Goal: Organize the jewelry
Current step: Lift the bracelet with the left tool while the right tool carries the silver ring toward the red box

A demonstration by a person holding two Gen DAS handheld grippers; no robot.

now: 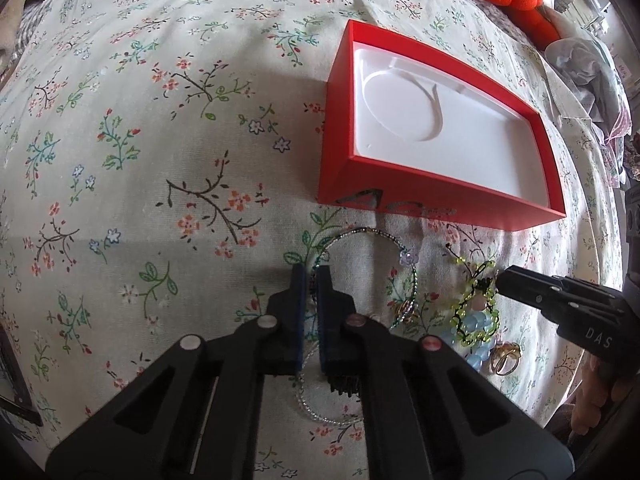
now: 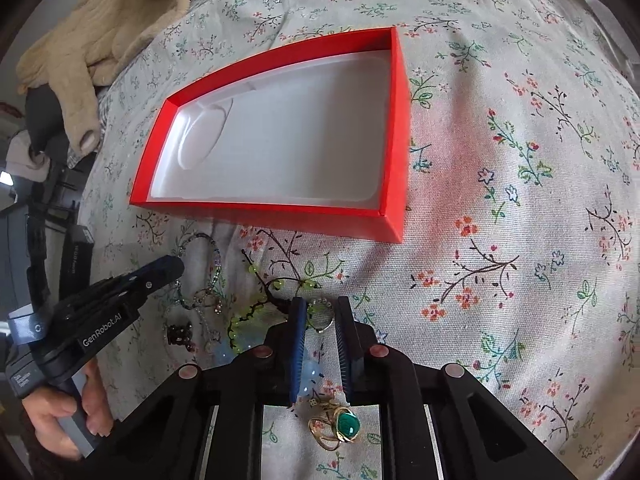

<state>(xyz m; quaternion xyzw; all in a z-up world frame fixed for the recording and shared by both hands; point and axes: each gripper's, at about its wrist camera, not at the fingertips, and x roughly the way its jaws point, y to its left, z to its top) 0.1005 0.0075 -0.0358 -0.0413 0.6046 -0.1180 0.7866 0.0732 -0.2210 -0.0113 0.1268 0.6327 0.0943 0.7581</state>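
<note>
Right gripper [image 2: 321, 312] pinches green bead bracelet [image 2: 256, 308] near red box [image 2: 394, 128].

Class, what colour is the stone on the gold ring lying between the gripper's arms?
Green, clearest in the right wrist view: ring.

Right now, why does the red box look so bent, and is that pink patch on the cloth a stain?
Left wrist view: the fisheye lens bows the red box and darkens the corners. Right wrist view: same warping; the pink patch on the floral cloth beside the box's right wall looks like reflected red light, not a stain; soft daylight, faint shadows.
</note>
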